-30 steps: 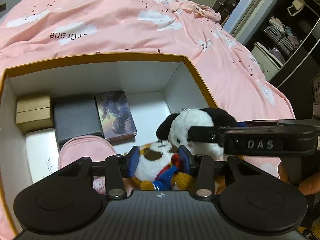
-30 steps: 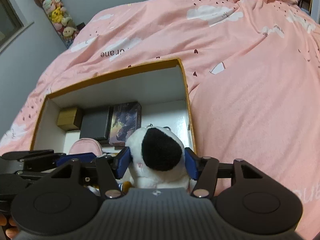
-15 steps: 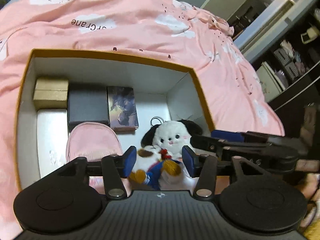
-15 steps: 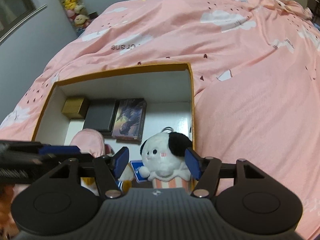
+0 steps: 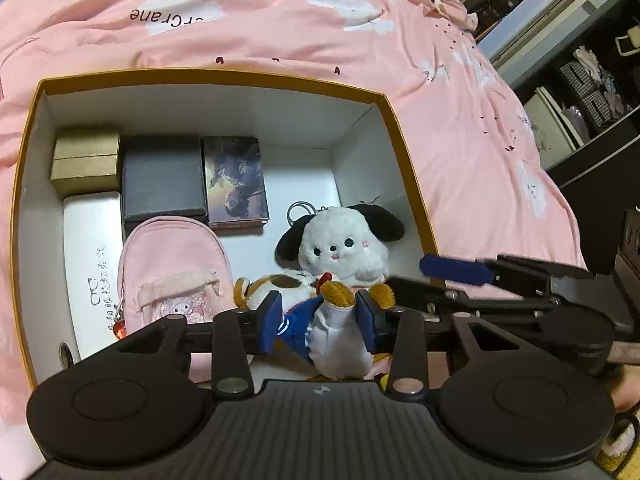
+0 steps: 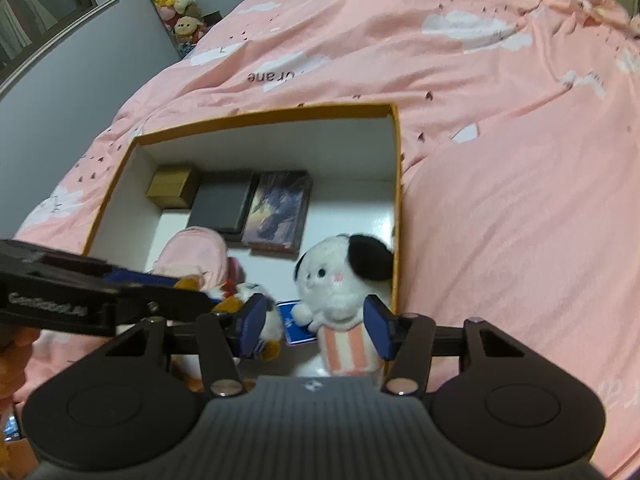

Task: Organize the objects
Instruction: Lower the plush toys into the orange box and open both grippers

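Toys sit in the box. The left gripper has just squeezed the sailor toy. The right gripper has been closing around the puppy toy, not touching.

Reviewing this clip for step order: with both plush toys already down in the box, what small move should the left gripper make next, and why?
Probably open and lift away. The left gripper has just been closing, jaws around the sailor-suit plush, which already lies in the box beside the white puppy plush.
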### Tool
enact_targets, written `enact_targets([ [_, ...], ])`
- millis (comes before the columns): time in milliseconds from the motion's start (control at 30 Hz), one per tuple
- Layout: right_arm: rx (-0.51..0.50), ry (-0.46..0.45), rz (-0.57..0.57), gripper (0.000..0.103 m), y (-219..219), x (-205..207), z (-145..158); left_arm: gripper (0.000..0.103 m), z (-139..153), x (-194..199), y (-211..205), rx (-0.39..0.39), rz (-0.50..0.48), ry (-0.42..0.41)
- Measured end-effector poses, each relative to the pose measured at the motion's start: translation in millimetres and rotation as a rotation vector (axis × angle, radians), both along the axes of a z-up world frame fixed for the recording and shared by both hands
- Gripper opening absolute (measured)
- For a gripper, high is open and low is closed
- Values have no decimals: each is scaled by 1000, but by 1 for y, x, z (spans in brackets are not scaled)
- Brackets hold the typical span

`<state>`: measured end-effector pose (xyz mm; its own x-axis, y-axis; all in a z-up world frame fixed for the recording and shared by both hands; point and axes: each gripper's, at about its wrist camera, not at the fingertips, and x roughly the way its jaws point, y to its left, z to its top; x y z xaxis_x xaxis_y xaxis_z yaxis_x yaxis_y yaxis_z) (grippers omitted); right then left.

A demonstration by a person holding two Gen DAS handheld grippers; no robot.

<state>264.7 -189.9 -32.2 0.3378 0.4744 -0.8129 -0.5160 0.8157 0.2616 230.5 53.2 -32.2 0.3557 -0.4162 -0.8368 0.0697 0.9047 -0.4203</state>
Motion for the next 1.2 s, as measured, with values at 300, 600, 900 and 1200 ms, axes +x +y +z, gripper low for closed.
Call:
enact_targets([
  [300,151,143,17,55,-5,-2,11,46,4,-14,27,-138,90,89],
  [600,189,218,1,35,2,7,-5,40,-13,-14,14,-125,34,64],
  [900,167,245,23,29,7,9,-18,37,-11,-10,-6,25,-77,43],
  [1200,134,268,38,23,3,9,-25,38,-16,-9,-15,65,-148,35],
])
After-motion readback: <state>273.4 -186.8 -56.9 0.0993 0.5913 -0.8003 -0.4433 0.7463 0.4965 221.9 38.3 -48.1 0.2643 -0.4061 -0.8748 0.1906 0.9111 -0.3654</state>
